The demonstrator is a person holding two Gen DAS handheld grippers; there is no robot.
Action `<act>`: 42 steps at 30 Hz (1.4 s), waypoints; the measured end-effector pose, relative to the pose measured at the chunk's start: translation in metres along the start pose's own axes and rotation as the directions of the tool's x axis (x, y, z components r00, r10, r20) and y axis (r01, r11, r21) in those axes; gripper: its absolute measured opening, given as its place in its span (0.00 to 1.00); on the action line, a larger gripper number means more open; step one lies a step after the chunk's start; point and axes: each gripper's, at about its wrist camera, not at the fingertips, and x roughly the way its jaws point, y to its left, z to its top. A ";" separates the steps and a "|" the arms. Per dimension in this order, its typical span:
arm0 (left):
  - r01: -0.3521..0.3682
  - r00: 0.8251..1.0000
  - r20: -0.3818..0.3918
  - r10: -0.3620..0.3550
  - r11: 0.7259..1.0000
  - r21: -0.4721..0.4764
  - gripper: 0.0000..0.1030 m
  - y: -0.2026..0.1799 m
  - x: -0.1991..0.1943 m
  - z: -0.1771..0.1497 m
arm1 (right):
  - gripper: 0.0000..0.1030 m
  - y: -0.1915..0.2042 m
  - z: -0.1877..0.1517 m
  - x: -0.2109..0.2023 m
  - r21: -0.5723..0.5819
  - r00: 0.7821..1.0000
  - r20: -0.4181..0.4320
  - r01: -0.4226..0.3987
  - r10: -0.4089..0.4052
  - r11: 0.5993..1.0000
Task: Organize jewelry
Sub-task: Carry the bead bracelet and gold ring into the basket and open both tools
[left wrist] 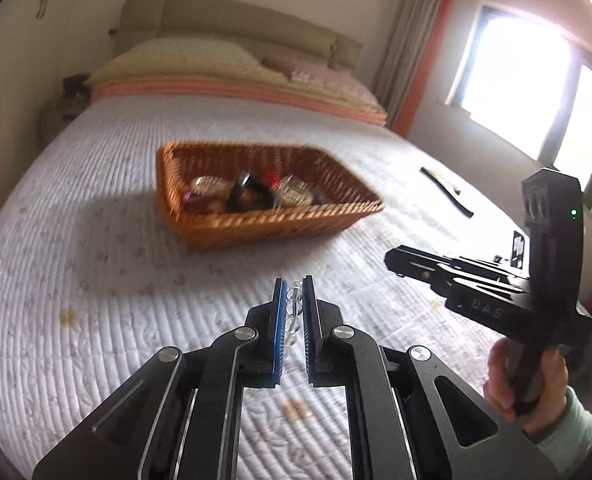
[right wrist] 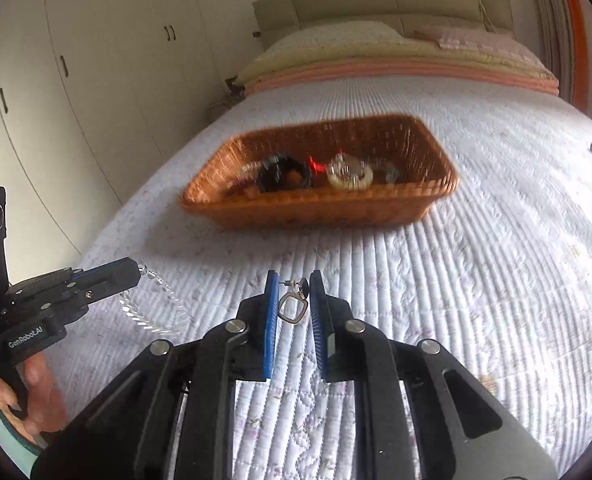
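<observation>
Ahead on the quilt [right wrist: 476,264], wicker basket [right wrist: 320,212]; left tongs [left wrist: 291,292] pinching bead bracelet [left wrist: 293,312], right tongs [right wrist: 293,284] an earring [right wrist: 291,306].

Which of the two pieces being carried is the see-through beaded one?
The clear bead bracelet, pinched by the left hand-held gripper and dangling as a loop. The right hand-held gripper holds an earring instead: a dark stud with a metal square.

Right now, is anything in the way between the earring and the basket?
Nothing visible. The right tool holds the earring, and only bare quilt lies between it and the wicker basket. The basket's near wall has to be cleared from above.
</observation>
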 end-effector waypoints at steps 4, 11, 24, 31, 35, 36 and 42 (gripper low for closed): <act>0.004 0.997 0.082 -0.007 0.999 0.038 0.05 -0.019 -0.019 0.031 | 0.13 0.006 0.026 -0.025 -0.036 0.997 0.072 -0.003 0.006 0.999; -0.061 0.978 0.205 0.048 0.996 0.060 0.06 -0.026 -0.018 0.096 | 0.13 0.006 0.088 -0.046 -0.073 0.983 0.183 0.007 0.007 0.997; -0.104 0.968 0.221 0.121 0.991 -0.090 0.06 0.038 0.087 0.123 | 0.13 -0.034 0.159 0.067 -0.025 0.999 0.040 0.011 -0.010 1.000; -0.129 0.986 0.090 0.143 0.980 -0.151 0.06 0.073 0.139 0.104 | 0.13 -0.060 0.160 0.146 0.063 0.991 -0.136 -0.006 0.014 0.998; -0.128 0.988 0.062 0.141 0.974 -0.186 0.06 0.085 0.146 0.098 | 0.13 -0.069 0.159 0.175 0.088 0.979 -0.205 0.010 0.008 0.996; -0.131 0.988 0.058 0.144 0.973 -0.188 0.06 0.086 0.147 0.098 | 0.13 -0.070 0.158 0.180 0.089 0.977 -0.215 0.021 -0.001 0.996; -0.147 0.987 0.028 0.156 0.969 -0.197 0.06 0.091 0.153 0.092 | 0.13 -0.073 0.153 0.194 0.092 0.971 -0.239 0.038 -0.015 0.995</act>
